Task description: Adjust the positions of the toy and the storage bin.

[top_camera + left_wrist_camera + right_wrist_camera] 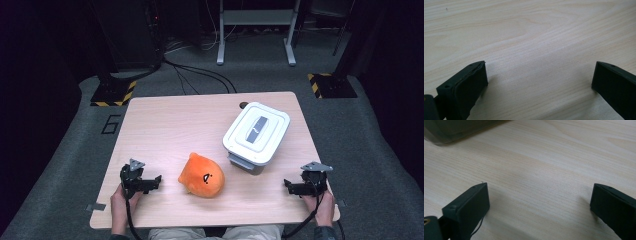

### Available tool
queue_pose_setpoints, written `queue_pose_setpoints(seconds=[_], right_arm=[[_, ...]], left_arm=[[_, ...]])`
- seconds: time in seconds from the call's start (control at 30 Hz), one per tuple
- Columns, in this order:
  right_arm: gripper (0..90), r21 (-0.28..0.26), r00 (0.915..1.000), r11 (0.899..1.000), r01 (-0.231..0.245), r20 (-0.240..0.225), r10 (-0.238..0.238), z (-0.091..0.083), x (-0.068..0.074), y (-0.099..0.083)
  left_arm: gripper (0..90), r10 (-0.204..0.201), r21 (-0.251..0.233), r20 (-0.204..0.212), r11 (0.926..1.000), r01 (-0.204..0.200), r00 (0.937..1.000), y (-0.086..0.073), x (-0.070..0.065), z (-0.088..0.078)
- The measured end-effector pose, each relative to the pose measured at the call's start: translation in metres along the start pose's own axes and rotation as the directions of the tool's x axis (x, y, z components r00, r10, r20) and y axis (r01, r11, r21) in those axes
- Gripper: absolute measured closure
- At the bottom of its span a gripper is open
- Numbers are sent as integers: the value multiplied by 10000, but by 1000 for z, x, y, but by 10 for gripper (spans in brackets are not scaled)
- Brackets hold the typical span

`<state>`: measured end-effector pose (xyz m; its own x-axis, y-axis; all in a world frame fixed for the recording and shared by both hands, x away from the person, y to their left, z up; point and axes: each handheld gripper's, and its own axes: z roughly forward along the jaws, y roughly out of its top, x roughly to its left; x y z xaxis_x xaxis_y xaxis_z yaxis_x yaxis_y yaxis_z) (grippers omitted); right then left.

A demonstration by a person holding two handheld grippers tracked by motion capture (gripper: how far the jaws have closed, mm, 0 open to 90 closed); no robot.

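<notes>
Left tool (152, 182): jaws spread wide with nothing between them, resting low at the worktop's (170, 120) near left, pointing toward the toy.
Plush toy (201, 175): orange, rounded, with a small face, lying near the front middle, just beside the left tool's tips. It looks soft, light and squashy; a pinch across its plump body or its pointed top should hold, with no risk of breakage.
Lidded box (256, 133): white, rigid plastic, behind and right of the toy; its lid's recessed grey handle looks like the grip point.
Right tool (290, 186): jaws apart, empty, at the near right.
</notes>
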<state>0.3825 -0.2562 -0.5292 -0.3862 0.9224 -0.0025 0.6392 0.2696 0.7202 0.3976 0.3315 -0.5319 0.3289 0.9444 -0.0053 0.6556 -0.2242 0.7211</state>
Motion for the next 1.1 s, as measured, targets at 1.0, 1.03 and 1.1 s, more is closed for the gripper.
queue_pose_setpoints(seconds=[1.0, 1.03, 1.1], right_arm=[[0, -353, 9974, 9970, -684, -258, 675, -10, 9, 4], [0, -329, 9983, 9980, -545, -232, 537, -11, 13, 4], [0, -339, 9990, 9989, -323, -308, 312, -13, 21, 5]], left_arm=[[0, 25, 25, 35, 10000, -25, 10000, 0, 0, 0], [0, 22, -21, 2, 10000, -22, 10000, 0, 0, 0], [0, 29, 15, 27, 10000, -29, 10000, 0, 0, 0]])
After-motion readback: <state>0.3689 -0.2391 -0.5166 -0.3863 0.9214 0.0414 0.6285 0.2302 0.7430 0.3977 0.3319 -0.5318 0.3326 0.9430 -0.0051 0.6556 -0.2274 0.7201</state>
